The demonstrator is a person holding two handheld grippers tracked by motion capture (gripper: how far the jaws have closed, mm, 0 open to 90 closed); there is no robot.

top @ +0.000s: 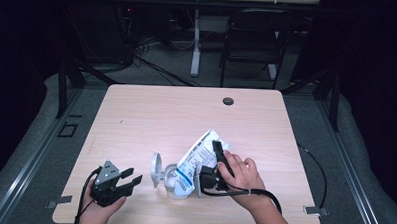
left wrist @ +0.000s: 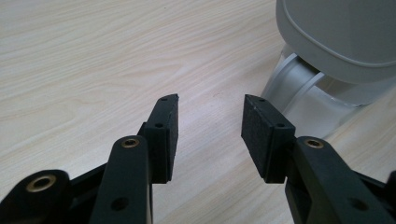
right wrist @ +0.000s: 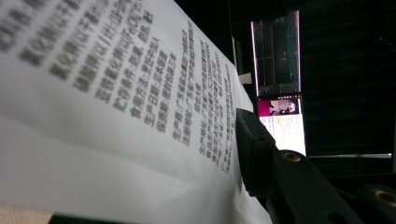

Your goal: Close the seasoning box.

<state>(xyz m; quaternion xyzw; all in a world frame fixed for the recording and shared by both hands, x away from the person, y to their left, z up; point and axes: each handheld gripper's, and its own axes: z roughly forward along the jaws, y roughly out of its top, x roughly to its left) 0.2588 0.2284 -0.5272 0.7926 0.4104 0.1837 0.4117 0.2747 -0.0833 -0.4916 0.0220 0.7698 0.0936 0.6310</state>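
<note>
Between the jaws of the right gripper (top: 216, 160) sits a white printed pouch (top: 200, 157), tilted with its top end raised away from the person and its lower end down at a clear container (top: 171, 183) whose grey flip lid (top: 156, 169) stands open on the side toward the left gripper. The right gripper is closed on the pouch partway along its body; in the right gripper view one black pad (right wrist: 252, 149) presses flat against the printed film (right wrist: 116, 93), while the other jaw is hidden behind the pouch. Whether the pouch's mouth actually reaches inside the container is hard to tell from above. The left gripper (top: 126, 182) rests low on the table (top: 136, 115) just short of the container, its jaws standing well apart with nothing between them; its own view shows the lid (left wrist: 341, 37) close ahead. The pouch looks soft and light, its film smooth and likely slippery, so a hold across the flat body, as now, seems safest. The container appears rigid but light and apt to slide; steadying its wall would help.
</note>
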